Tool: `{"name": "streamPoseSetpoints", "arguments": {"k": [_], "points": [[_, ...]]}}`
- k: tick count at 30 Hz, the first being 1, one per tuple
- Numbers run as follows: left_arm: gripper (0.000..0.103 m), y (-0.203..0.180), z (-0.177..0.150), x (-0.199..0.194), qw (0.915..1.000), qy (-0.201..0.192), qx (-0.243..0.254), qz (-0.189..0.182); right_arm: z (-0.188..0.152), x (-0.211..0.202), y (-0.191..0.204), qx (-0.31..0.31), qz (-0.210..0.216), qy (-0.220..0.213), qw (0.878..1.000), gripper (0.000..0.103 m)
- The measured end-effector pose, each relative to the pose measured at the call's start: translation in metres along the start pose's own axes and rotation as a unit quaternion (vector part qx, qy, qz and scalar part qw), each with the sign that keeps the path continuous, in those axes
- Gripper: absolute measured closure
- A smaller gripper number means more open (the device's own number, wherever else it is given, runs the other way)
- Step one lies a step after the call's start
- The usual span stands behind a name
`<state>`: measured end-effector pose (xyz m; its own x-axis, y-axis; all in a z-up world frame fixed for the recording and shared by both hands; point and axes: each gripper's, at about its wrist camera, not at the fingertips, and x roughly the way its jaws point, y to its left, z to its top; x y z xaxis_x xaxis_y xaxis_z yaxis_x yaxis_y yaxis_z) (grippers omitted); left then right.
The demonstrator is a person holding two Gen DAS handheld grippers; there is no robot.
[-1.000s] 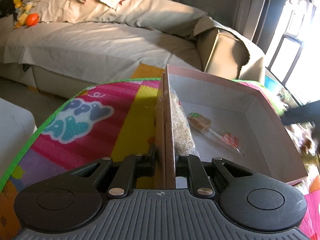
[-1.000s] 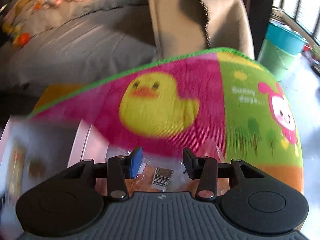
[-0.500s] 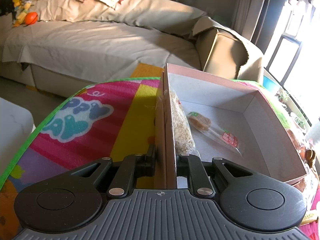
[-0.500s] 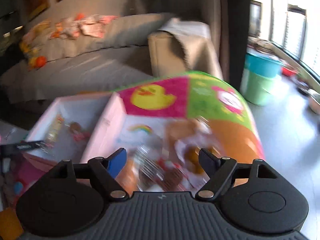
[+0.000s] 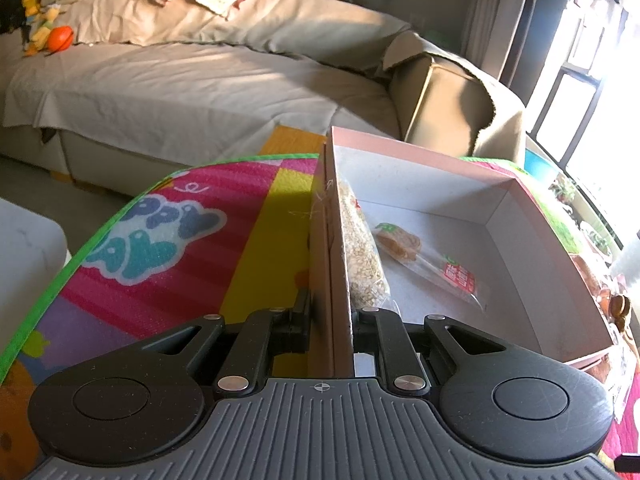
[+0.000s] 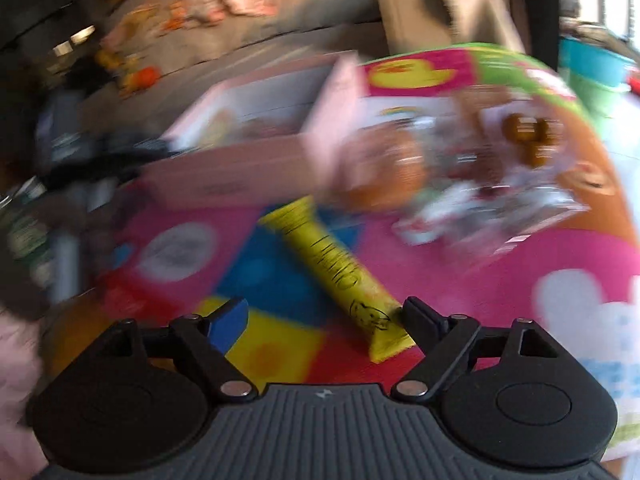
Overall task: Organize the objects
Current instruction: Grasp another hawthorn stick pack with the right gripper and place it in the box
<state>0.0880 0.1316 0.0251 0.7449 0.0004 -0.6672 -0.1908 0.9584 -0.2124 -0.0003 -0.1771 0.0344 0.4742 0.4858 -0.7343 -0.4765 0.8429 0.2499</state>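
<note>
**Left clamps box wall, right open over yellow packet**

Left wrist view, lower centre: left gripper (image 5: 331, 322) is closed on the near side wall of the pink box (image 5: 416, 152), one finger outside, one inside. Likely a bracing hold so the box stays put while loading. Inside the box, a grain bag (image 5: 362, 252) leans against the gripped wall; a wrapped snack (image 5: 424, 258) lies flat mid-floor. Right half of the box floor is bare, so there is room for more. Play mat (image 5: 168, 232) edge curves off at frame left; sofa (image 5: 192, 80) beyond.

Right wrist view, blurred: right gripper (image 6: 326, 316) is spread wide, holding nothing. Yellow packet (image 6: 340, 272) lies on the mat at centre, its near end just beside the right finger. Snack pile (image 6: 480, 184) sits upper right, close beside the box corner. Mat around the packet looks free for a straight approach.
</note>
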Motion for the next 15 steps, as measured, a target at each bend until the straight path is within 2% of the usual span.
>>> {"name": "streamPoseSetpoints", "arguments": {"k": [2,3,5,7,9,11,15], "points": [[0.088,0.0,0.0,0.0,1.0,0.0,0.0,-0.001,0.002,-0.004,0.01,-0.029,-0.027,-0.018,0.999,0.017],[0.088,0.0,0.0,0.0,1.0,0.0,0.001,0.0,0.003,-0.006,0.009,-0.033,-0.05,-0.029,0.998,0.012],[0.088,0.0,0.0,0.0,1.0,0.001,0.002,0.0,0.005,-0.005,0.0,-0.022,-0.089,-0.04,0.995,0.003],[0.087,0.0,0.001,0.0,1.0,0.001,0.003,-0.001,0.005,0.002,-0.017,0.012,-0.12,-0.033,0.992,0.002],[0.087,-0.001,0.001,0.0,1.0,0.001,0.006,0.0,0.0,0.006,-0.032,0.055,-0.128,-0.026,0.99,0.0],[0.088,-0.003,0.002,0.001,0.9999,0.001,0.014,0.002,-0.004,0.008,-0.042,0.095,-0.112,-0.028,0.989,0.0],[0.088,-0.004,0.003,0.005,0.9997,0.001,0.023,0.003,-0.008,0.01,-0.04,0.116,-0.121,-0.048,0.985,0.0]]}}
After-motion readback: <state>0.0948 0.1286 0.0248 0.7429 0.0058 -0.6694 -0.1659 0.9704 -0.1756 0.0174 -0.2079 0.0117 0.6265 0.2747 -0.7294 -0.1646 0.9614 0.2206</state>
